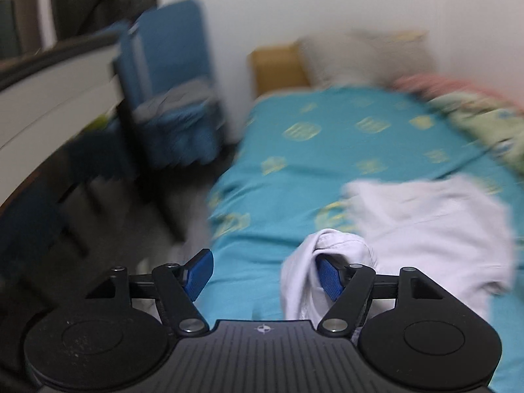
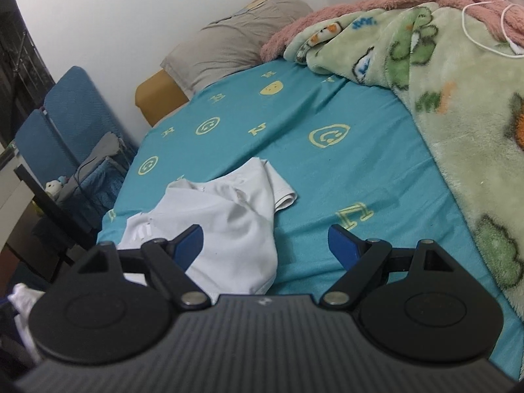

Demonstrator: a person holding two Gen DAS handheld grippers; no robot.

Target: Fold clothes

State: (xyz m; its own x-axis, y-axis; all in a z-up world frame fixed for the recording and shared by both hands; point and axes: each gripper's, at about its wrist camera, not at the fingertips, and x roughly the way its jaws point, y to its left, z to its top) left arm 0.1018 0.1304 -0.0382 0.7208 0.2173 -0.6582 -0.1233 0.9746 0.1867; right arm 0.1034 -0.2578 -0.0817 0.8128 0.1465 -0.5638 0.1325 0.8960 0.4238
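Observation:
A white garment (image 1: 435, 226) lies crumpled on the teal bed sheet (image 1: 314, 150). In the left wrist view, which is blurred, my left gripper (image 1: 265, 275) is open; a fold of the white cloth (image 1: 330, 245) is draped over its right fingertip, while the left finger hangs over the bed's edge. In the right wrist view the white garment (image 2: 222, 222) lies in front of my open right gripper (image 2: 265, 245), its lower part under the left finger. The right finger is over bare sheet (image 2: 327, 170). Nothing is clamped.
A green fleece blanket (image 2: 465, 104) with a pink one (image 2: 376, 9) covers the bed's right side. A grey pillow (image 2: 235, 42) lies at the head. A blue chair (image 2: 65, 114) with clothes stands left of the bed, beside a dark desk (image 2: 42, 203).

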